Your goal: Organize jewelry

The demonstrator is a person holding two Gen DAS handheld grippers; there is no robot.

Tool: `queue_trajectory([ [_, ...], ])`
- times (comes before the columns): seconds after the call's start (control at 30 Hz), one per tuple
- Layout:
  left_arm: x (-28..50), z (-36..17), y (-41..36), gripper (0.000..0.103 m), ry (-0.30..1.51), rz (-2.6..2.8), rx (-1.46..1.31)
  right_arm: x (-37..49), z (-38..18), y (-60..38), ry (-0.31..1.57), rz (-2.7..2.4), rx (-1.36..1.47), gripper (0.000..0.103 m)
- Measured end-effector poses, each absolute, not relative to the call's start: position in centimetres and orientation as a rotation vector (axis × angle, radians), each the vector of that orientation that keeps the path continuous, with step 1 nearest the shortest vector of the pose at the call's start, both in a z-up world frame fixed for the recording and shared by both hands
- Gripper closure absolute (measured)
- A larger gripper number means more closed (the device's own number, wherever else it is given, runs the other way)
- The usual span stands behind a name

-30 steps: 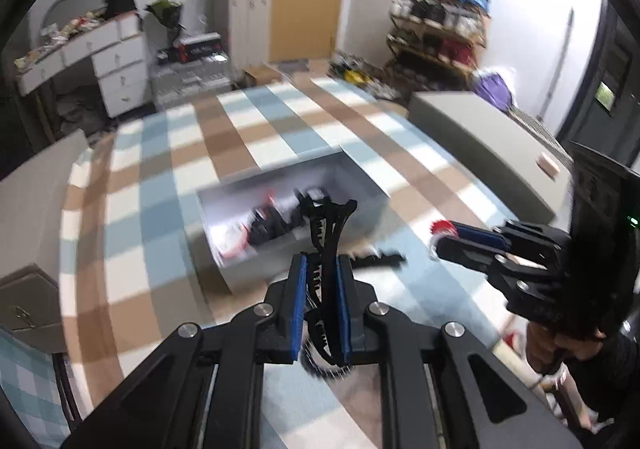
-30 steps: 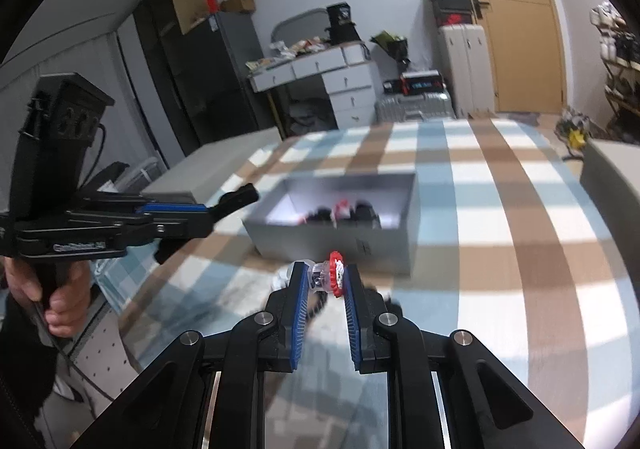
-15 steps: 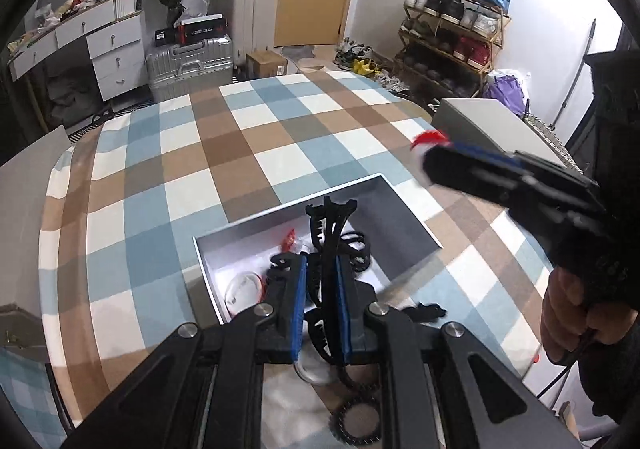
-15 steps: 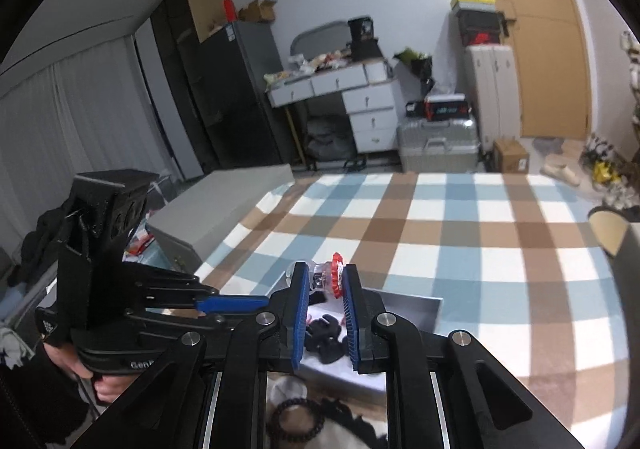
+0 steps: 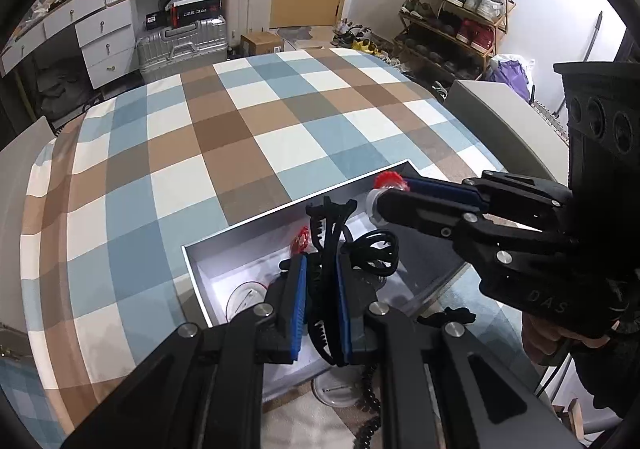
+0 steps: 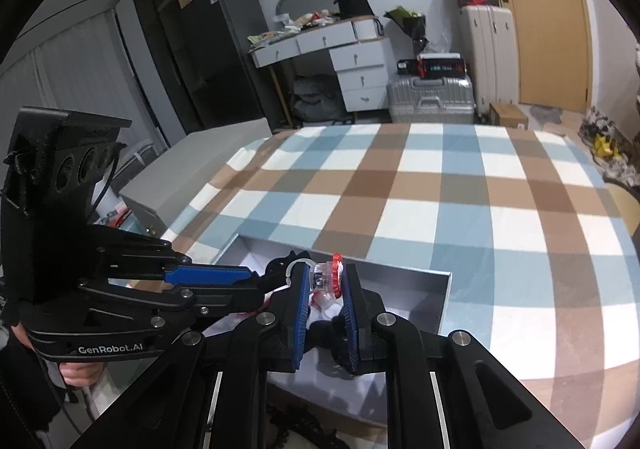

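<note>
Two grippers: both loaded, both hanging over the same open grey box (image 5: 256, 223) on a checked cloth (image 5: 224, 137).
Left gripper (image 5: 322, 289): lower middle of the left wrist view; blue pads pressed onto a black toothed hair claw (image 5: 326, 249).
Claw axis: long, running up the frame along the fingers, its forked tip over the box interior.
Right gripper (image 6: 326, 283): lower middle of the right wrist view; pads pinching a small clear clip with a red ruffled disc (image 6: 330, 277).
Relation that matters: box lies directly below and just ahead of both sets of fingertips — the left over the middle, the right over the box's right part, up near the far rim, in the left wrist view.
Box contents: dark pieces, a red item and a white ring, partly hidden.
Likely next: judged a release into the box — either hand is close enough.
Risk: the two tips sit near each other.
</note>
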State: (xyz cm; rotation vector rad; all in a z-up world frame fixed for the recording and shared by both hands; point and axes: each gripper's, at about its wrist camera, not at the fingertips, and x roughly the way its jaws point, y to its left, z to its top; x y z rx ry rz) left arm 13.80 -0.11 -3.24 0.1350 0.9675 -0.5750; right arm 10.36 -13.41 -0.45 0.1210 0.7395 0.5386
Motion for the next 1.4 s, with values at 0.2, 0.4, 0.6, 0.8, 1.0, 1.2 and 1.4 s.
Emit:
queue_trajectory([
  [0.2,14.7,-3.5,0.5,0.093,0.984,-0.58,0.088,10.8,-1.0,-14.0,0.761,0.546,0.179,0.085],
  [0.4,14.2,-3.3,0.5,0.064,0.972,-0.534,0.123,10.4,-1.4,-14.8,0.768,0.531,0.229,0.085],
  [0.6,13.5,-2.4,1.2,0.064,0.951,-0.54,0.09,8.9,-0.5,-16.2,0.743,0.499,0.265,0.08],
  [0.8,11.9,-1.0,1.2,0.064,0.873,-0.464,0.136,7.2,1.3,-16.9,0.682,0.462,0.252,0.066],
  [1.0,9.9,0.7,0.9,0.062,0.797,-0.428,0.152,4.7,3.7,-17.5,0.58,0.445,0.246,0.045],
  [1.2,7.5,2.2,1.0,0.042,0.723,-0.405,0.138,1.7,5.7,-17.5,0.506,0.456,0.24,0.028],
  [1.4,5.3,3.1,1.9,0.022,0.645,-0.356,0.087,-1.6,6.8,-17.7,0.433,0.461,0.225,0.016],
])
